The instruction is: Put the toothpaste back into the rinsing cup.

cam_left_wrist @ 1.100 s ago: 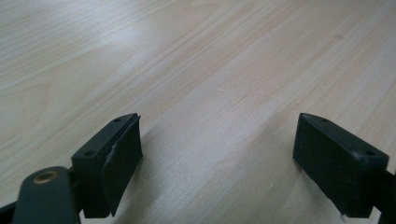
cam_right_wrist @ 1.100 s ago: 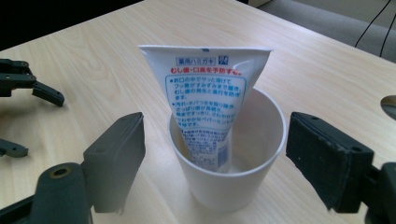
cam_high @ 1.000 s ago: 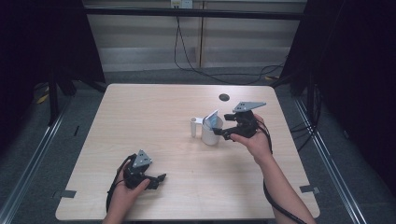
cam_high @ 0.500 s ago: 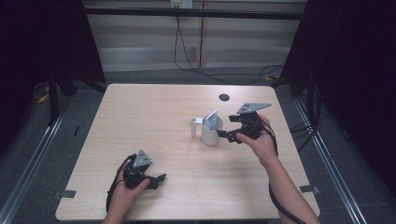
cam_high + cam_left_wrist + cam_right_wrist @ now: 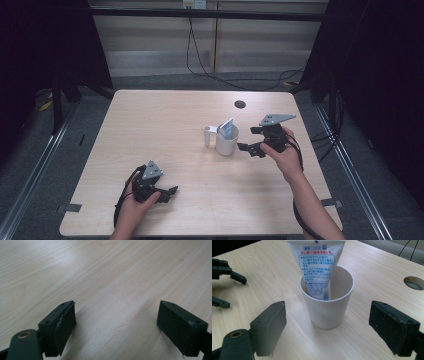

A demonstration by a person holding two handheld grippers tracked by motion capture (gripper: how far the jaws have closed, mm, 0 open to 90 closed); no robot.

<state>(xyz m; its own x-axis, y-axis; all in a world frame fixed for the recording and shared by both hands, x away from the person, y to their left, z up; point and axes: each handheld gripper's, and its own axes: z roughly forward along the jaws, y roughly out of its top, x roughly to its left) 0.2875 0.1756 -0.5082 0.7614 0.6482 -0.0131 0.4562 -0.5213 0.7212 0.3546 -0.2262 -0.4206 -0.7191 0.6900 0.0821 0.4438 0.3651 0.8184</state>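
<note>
A white cup [image 5: 227,142] stands right of the table's middle, and a white tube with blue print [image 5: 227,129] leans inside it. In the right gripper view the cup [image 5: 327,307] and the tube [image 5: 317,260] sit straight ahead. My right gripper [image 5: 329,316] is open, with its jaws spread wider than the cup and a little short of it. From above, the right gripper [image 5: 248,139] is just right of the cup and not touching it. My left gripper [image 5: 170,194] rests open near the front left, with bare wood between its jaws [image 5: 116,315].
A small white cylinder [image 5: 208,135] stands close against the cup's left side. A round cable hole [image 5: 240,104] lies behind the cup on the wooden table [image 5: 150,125]. Cables trail from both grippers. The left gripper [image 5: 227,272] shows far off in the right gripper view.
My right gripper has drawn back to the right, away from the cup, which stands free with the tube in it. The left gripper has stayed put.
</note>
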